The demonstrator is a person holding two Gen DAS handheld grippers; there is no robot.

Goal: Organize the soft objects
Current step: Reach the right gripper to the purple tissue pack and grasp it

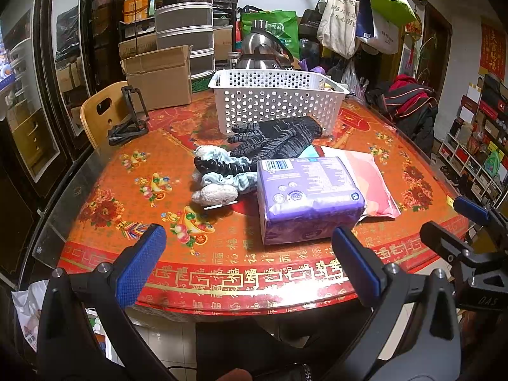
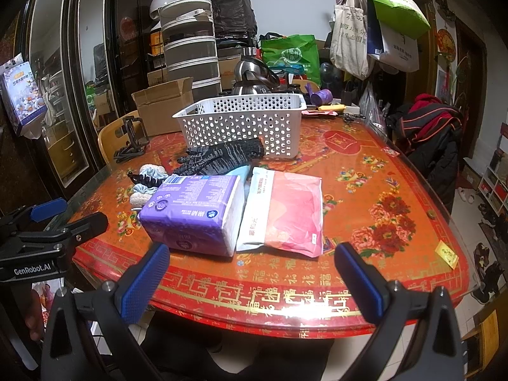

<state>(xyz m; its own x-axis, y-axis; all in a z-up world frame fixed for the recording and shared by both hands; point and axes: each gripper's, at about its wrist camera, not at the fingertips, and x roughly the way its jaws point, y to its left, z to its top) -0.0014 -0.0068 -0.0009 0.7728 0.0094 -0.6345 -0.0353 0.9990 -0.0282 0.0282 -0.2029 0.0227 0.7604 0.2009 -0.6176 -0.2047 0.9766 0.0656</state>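
Note:
A purple tissue pack [image 1: 304, 197] [image 2: 193, 212] lies near the table's front edge, with a pink-and-white soft pack [image 1: 371, 184] [image 2: 285, 209] at its right. Behind them lie dark knit gloves [image 1: 279, 136] [image 2: 219, 155], a light blue scrunchie [image 1: 231, 171] [image 2: 152, 171], a black hair claw [image 1: 222, 165] and a fluffy grey-white toy [image 1: 216, 193]. A white perforated basket [image 1: 276, 101] [image 2: 241, 123] stands behind the gloves. My left gripper [image 1: 247, 263] is open and empty, at the front edge before the purple pack. My right gripper [image 2: 250, 282] is open and empty, before both packs.
The table has a red patterned cover [image 1: 127, 174] [image 2: 381, 190]. A cardboard box [image 1: 158, 76], a black stand [image 1: 130, 117], a metal kettle [image 1: 260, 47] and stacked drawers [image 1: 184, 19] crowd the back. A wooden chair [image 1: 101, 111] is at left, clothes [image 2: 435, 130] at right.

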